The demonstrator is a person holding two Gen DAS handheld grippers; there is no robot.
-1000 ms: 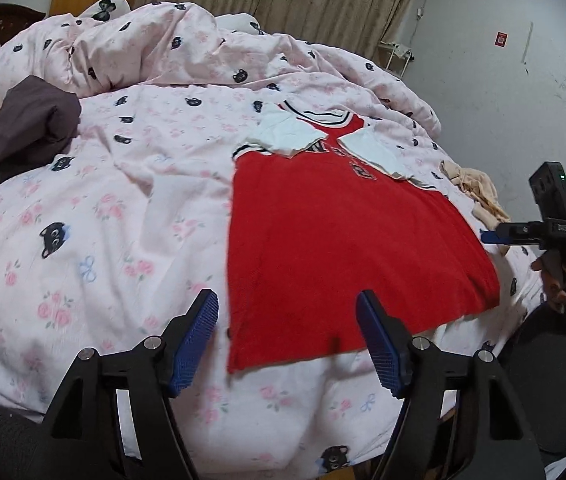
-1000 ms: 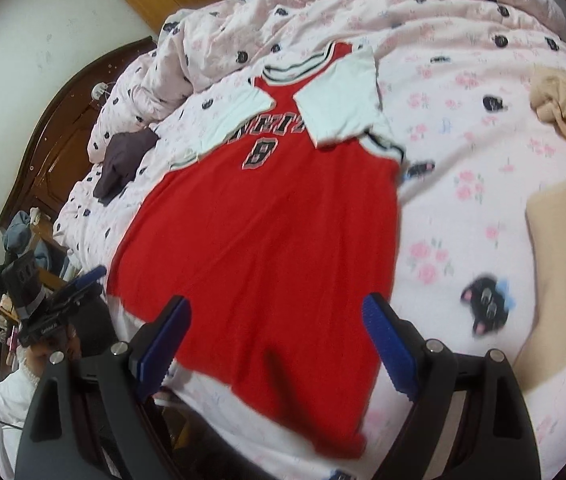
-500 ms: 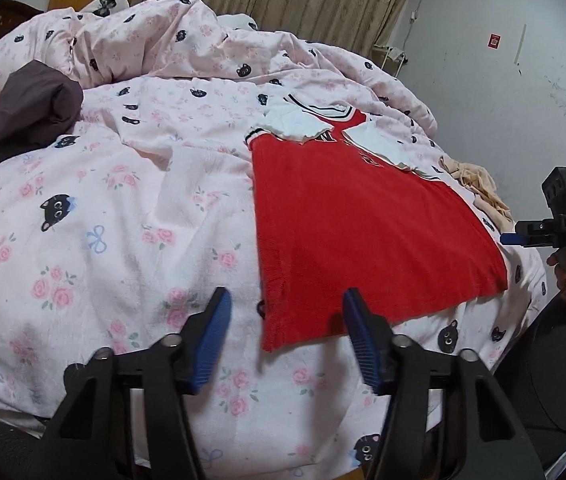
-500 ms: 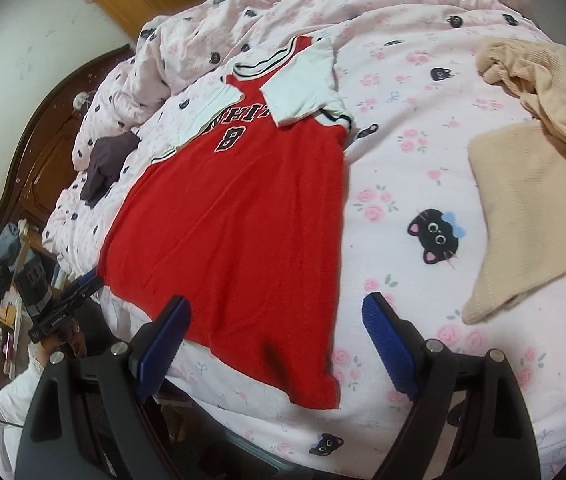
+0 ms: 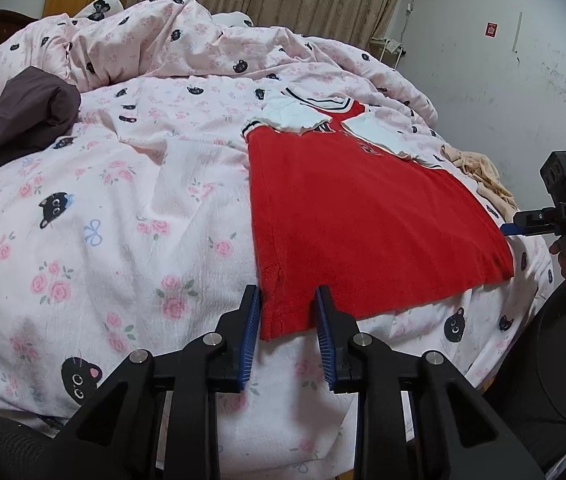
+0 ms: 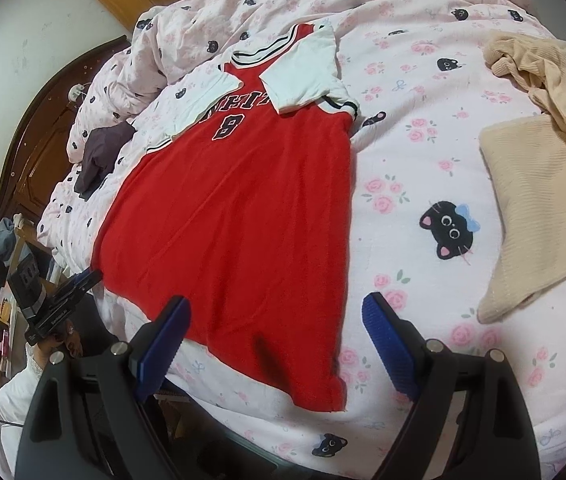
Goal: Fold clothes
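Observation:
A red basketball jersey (image 5: 363, 216) with white sleeves folded in and a number 8 lies flat on the bed; it also shows in the right wrist view (image 6: 243, 208). My left gripper (image 5: 287, 312) is partly closed, its blue pads on either side of the jersey's near left hem corner with a gap remaining. It also appears at the left of the right wrist view (image 6: 79, 280). My right gripper (image 6: 277, 322) is open wide above the hem near the right corner, holding nothing. It shows at the right of the left wrist view (image 5: 523, 224).
The bed has a pink duvet (image 5: 103, 208) with cat and rose prints. A dark folded garment (image 5: 23, 120) lies at far left. Beige clothes (image 6: 539, 184) lie to the right of the jersey. A wooden headboard (image 6: 31, 148) and a white wall (image 5: 503, 80) bound the bed.
My left gripper has moved forward onto the left hem corner and narrowed its jaws around it. My right gripper has come down closer to the right hem, still open.

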